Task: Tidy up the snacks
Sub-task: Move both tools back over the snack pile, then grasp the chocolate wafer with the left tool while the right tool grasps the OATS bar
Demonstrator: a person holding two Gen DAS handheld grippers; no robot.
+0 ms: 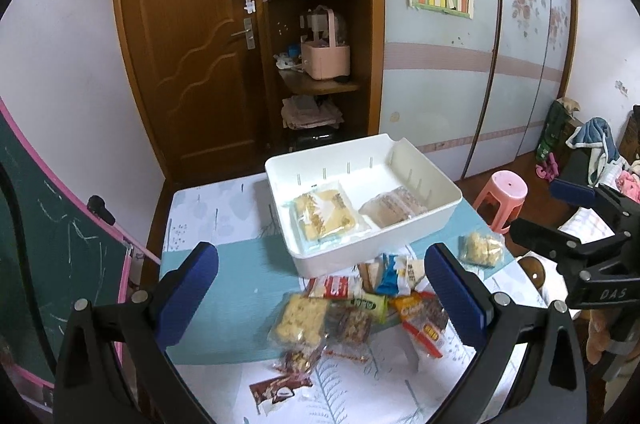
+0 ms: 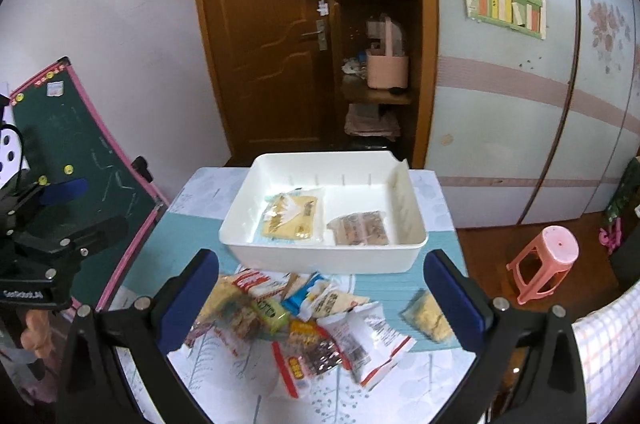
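Two packets already lie in the white bin [image 1: 416, 224], which sits on the far half of my table [image 1: 224, 264] with its near wall just beyond the snack pile. Inside it, the yellow packet [image 1: 324, 216] lies flat on the left and the brown packet [image 1: 394, 207] lies flat on the right, a strip of bare floor between them.

On the near side of the bin the pile [image 2: 304, 328] spreads loose over the tablecloth: a blue packet [image 2: 302, 294], a green one [image 2: 272, 312], a white and red wrapper [image 2: 380, 340] and several more overlapping. One small yellow bag [image 2: 428, 320] lies apart to the right of the pile, near my right finger.

My left gripper [image 1: 320, 300] hangs above the pile with its blue pads wide apart and nothing between them. My right gripper [image 2: 320, 300] hangs over the same pile, jaws equally wide, gripping nothing. Each shows at the edge of the other's view.
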